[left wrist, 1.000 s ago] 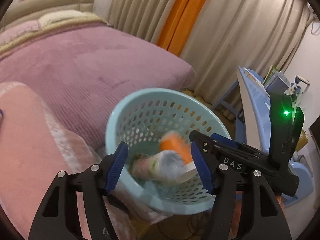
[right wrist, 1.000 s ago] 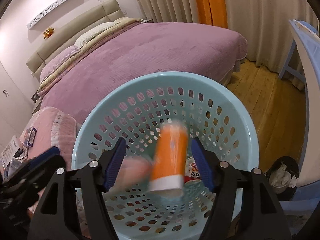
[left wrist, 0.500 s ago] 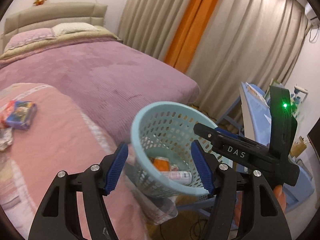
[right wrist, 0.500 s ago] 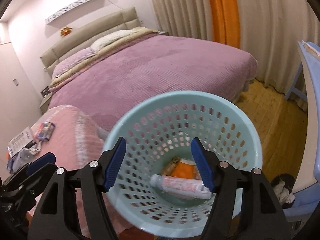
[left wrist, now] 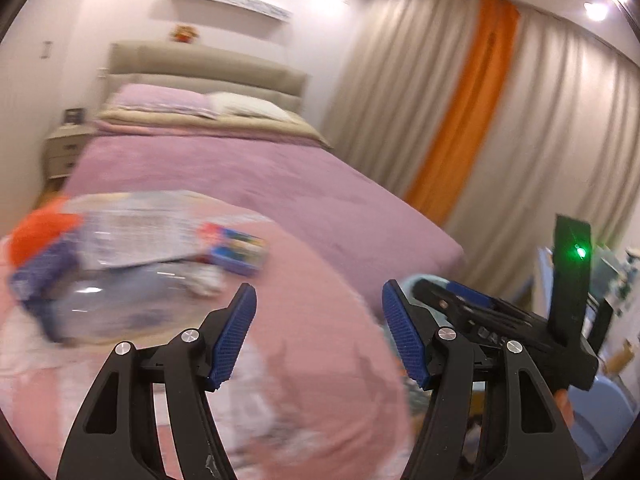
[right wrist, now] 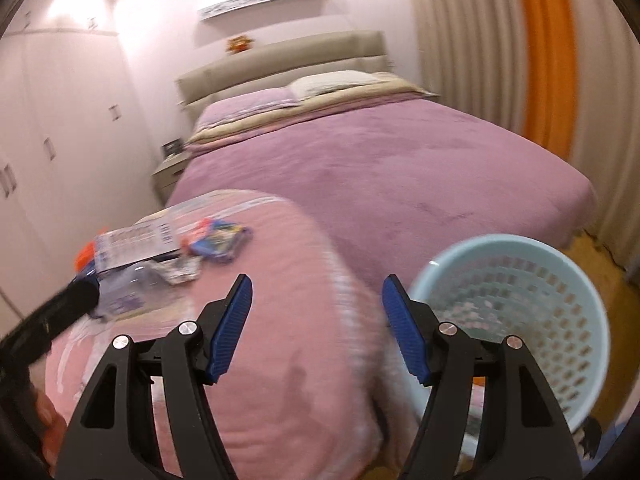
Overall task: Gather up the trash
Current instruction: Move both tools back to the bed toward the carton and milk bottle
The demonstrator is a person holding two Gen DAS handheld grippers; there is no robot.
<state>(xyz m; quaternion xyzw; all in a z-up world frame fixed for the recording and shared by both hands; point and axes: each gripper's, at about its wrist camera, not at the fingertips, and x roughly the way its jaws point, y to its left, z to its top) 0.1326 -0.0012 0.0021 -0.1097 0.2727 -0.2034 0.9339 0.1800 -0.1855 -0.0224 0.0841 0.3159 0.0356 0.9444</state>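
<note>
Both grippers hang over the pink quilted cushion (right wrist: 288,300), left gripper (left wrist: 316,332) and right gripper (right wrist: 316,324) each with jaws released, nothing between them; beyond, up and left on the cushion, lies the blurred litter: a clear plastic wrapper (right wrist: 132,292), a blue snack packet (right wrist: 218,242), long axis roughly across; the left looks nearer; the pale-blue perforated plastic basket (right wrist: 532,300) stands just right of the cushion.

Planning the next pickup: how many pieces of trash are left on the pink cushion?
About 4, clustered at its far left: printed sheet, colourful packet, foil wrapper, orange-capped bottle. Blur may hide more.
</note>
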